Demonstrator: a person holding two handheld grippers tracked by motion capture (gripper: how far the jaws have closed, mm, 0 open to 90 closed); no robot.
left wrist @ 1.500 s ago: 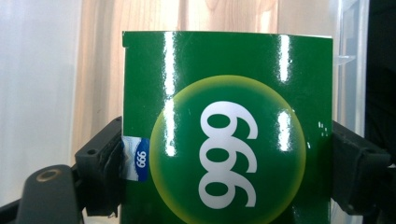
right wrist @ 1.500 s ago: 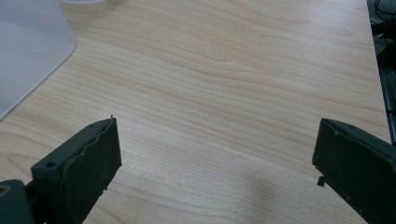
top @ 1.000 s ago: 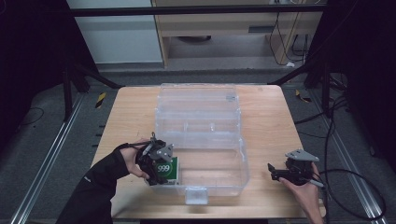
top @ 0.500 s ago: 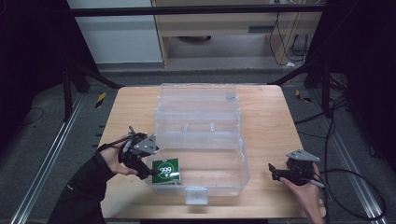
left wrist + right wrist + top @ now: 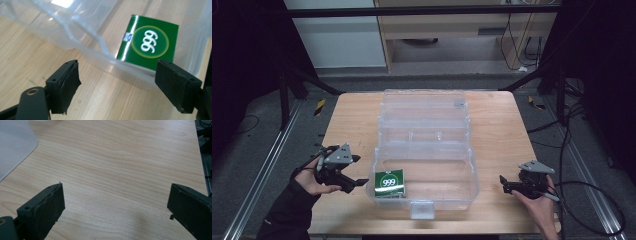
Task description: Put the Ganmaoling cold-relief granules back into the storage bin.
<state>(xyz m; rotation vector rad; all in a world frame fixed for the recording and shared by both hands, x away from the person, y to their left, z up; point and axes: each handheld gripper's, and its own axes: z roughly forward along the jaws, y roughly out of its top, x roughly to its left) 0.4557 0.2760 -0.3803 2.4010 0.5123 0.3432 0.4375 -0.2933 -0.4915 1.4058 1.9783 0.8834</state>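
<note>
A green pack marked 999 [image 5: 390, 183] lies flat in the front left corner of the clear plastic box [image 5: 472, 170]. My left gripper [image 5: 359, 171] hovers just left of the box, outside its wall, pointing at the pack. In the left gripper view the pack [image 5: 148, 42] sits beyond the box wall [image 5: 82, 47] and past the gripper [image 5: 117, 92]. Its jaws have just been closing and then opening a little, with nothing between them. My right gripper [image 5: 503, 184] stands open over bare table right of the box, and is empty in its own view [image 5: 116, 210].
The box's lid [image 5: 424, 105] lies folded back toward the far side of the wooden table [image 5: 502, 135]. A latch tab [image 5: 422, 210] sticks out at the box's front. Cables and metal rails run along the floor on both sides.
My left gripper has drawn back to the left, away from the green pack, which stays in the box. The right gripper has kept still.
</note>
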